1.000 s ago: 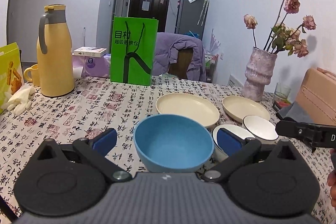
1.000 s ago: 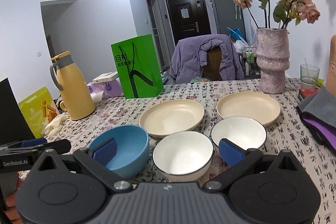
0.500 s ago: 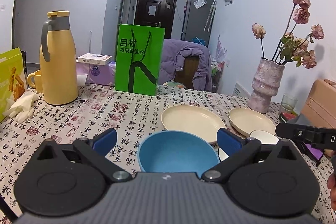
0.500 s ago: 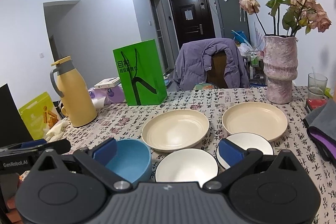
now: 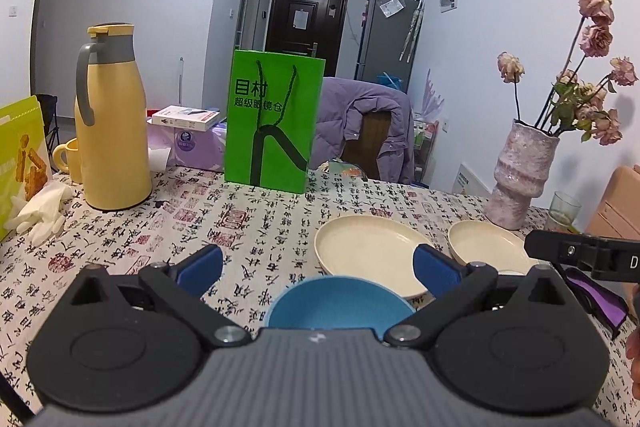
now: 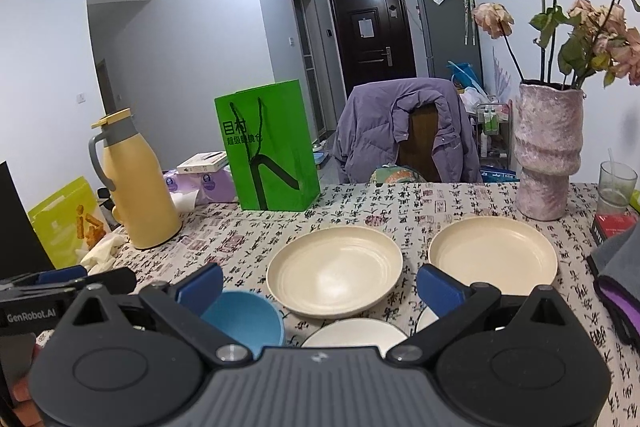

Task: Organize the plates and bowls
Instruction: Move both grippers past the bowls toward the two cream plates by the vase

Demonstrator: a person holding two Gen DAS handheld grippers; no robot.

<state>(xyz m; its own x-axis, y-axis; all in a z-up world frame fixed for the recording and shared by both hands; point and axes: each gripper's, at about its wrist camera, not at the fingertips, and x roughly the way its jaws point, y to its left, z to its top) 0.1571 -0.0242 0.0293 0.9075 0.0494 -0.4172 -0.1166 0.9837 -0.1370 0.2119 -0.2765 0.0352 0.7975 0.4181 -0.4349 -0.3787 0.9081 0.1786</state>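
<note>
A blue bowl (image 5: 340, 305) sits on the patterned tablecloth just in front of my left gripper (image 5: 318, 269), which is open and empty above it. Beyond it lie two cream plates (image 5: 370, 253) (image 5: 486, 247) side by side. In the right wrist view the same blue bowl (image 6: 248, 319) is at the lower left, a white bowl (image 6: 354, 333) is straight ahead below the gripper, and a second white bowl (image 6: 426, 319) shows as a sliver at the right finger. My right gripper (image 6: 320, 285) is open and empty, held above the white bowls, with the cream plates (image 6: 334, 277) (image 6: 492, 257) behind.
A yellow thermos (image 5: 112, 119), a green paper bag (image 5: 274, 123) and a pink vase of dried roses (image 5: 522, 175) stand along the table's far side. White gloves (image 5: 40, 211) lie at the left. A chair with a purple jacket (image 6: 404, 131) is behind the table. Grey and purple cloth (image 6: 618, 275) lies at the right.
Both grippers have risen and pulled back, so the bowls have slid down towards the bottom of each view. Both stay open. No dish has moved.
</note>
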